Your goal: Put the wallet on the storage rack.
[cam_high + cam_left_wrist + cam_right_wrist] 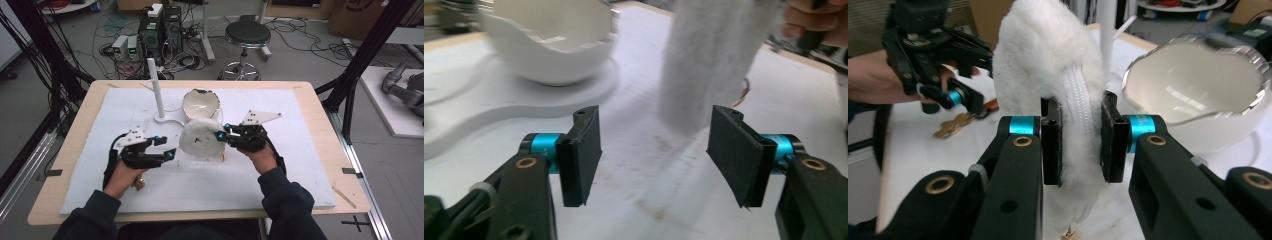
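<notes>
the right gripper has its jaws clamped on the white braided strap of a round, fluffy white cloth pad, holding it on edge above the middle of the white foam mat; bare mat lies on the near side; the left gripper, jaws spread wide and empty, is level just left of the pad, apart from it; beyond stand a white bowl-shaped shell and a white upright post.

Even, soft overhead light is filling the high view, casting faint shadows on the table. The left gripper view is blurring the bowl at upper left and the fluffy cloth. Glare is glinting off the bowl's rim in the right gripper view.
</notes>
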Motion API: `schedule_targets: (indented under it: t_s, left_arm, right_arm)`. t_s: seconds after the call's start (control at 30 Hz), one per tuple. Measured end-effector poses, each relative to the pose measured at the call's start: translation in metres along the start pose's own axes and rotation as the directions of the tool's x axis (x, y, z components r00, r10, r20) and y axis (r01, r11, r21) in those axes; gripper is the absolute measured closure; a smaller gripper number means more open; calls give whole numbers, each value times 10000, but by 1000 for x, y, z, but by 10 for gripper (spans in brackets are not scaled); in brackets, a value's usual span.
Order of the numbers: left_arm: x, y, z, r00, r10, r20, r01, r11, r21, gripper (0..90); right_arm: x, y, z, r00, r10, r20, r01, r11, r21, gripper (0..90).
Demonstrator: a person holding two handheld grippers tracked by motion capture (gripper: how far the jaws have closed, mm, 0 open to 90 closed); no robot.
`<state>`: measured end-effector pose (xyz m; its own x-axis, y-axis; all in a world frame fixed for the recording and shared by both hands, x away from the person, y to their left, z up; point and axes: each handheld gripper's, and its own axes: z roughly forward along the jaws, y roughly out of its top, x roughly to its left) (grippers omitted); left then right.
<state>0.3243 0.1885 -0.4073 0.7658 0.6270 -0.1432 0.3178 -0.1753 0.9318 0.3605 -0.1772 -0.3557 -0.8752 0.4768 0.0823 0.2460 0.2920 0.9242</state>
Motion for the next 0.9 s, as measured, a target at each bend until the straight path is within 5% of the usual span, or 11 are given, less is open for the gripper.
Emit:
schedule_targets:
  t_s: [0.2,0.33,0.6,0.9]
  left_arm:
    - [28,-4,-30,9888,-780,-1269,680,9944,-814,294]
    - [38,-8,-38,9787,-1318,-1571,1145,9868,-1144,293]
    - [39,-10,-37,9763,-1399,-1650,1210,9854,-1194,294]
    - [40,-11,-36,9762,-1478,-1586,1293,9841,-1215,294]
  right_arm:
    - [-12,23,2,9986,-342,394,342,9994,-5,760]
    - [-23,46,7,9963,-567,650,579,9982,-164,760]
    - [-46,88,27,9894,-1044,1012,1060,9943,-109,759]
    - [-70,99,63,9773,-1585,1403,1569,9874,223,758]
